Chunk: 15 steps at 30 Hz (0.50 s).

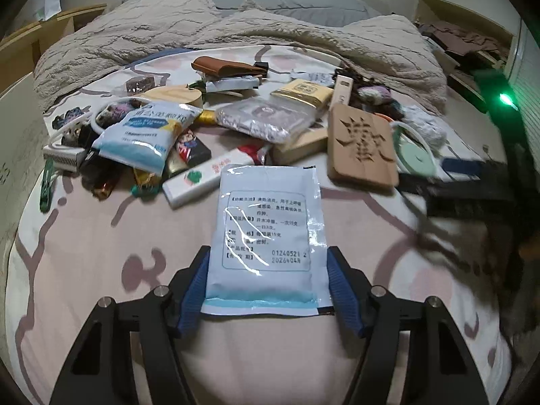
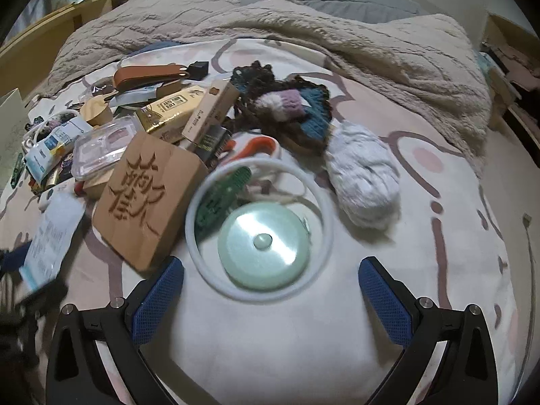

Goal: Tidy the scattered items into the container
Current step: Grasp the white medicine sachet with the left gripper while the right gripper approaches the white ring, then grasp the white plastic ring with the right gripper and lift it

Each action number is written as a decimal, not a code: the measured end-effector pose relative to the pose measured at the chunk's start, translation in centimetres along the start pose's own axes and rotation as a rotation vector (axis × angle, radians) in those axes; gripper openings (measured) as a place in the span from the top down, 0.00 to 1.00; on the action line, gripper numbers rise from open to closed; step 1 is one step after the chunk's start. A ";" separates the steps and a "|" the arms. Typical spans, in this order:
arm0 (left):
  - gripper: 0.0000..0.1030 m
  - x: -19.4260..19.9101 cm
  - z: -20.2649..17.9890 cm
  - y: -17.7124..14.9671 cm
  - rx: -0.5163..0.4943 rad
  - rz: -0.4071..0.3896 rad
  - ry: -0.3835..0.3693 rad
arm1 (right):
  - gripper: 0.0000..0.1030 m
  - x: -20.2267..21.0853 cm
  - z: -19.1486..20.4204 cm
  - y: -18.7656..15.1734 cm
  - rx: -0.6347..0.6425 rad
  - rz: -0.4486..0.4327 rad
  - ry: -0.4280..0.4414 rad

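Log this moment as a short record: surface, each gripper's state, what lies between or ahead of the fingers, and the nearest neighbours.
surface: bed sheet with a pink pattern
left gripper: blue pads at both side edges of the white sachet
sachet: flat on the sheet, printed side up
right gripper: open, holding nothing
ahead of right gripper: pale green round disc inside a white ring
beside the disc: carved wooden block, white yarn ball
container: not in view

Both wrist fisheyes are looking steeply down, close over the bedsheet (image 1: pixel 101 253). Both are catching the carved wooden block (image 1: pixel 362 148) (image 2: pixel 148 202), right of centre in the left view, left of centre in the right.
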<state>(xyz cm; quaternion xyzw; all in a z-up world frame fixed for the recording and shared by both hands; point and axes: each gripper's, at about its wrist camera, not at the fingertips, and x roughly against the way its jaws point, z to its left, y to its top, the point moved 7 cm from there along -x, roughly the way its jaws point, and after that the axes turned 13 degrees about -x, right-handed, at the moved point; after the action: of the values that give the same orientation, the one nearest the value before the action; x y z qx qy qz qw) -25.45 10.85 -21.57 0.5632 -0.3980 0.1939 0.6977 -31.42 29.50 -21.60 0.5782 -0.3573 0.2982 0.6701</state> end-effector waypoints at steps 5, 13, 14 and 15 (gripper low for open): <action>0.35 1.1 -0.4 -1.1 -0.002 -0.011 -0.026 | 0.00 -0.5 0.0 0.9 -0.015 -0.019 0.035; 0.33 1.4 -0.7 -1.4 -0.014 -0.025 -0.017 | 0.18 0.4 0.2 0.9 -0.014 -0.079 0.089; 0.30 1.3 -0.8 -1.4 -0.017 -0.025 -0.017 | 0.18 0.5 0.3 0.8 -0.008 -0.085 0.084; 0.27 1.3 -0.8 -1.4 -0.020 -0.024 -0.017 | 0.18 0.7 0.4 0.7 -0.003 -0.088 0.078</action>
<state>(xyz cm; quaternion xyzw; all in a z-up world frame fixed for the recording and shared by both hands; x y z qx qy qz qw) -23.41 10.97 -21.47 0.5628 -0.3988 0.1767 0.7021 -31.67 29.19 -20.65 0.5804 -0.3054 0.2905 0.6968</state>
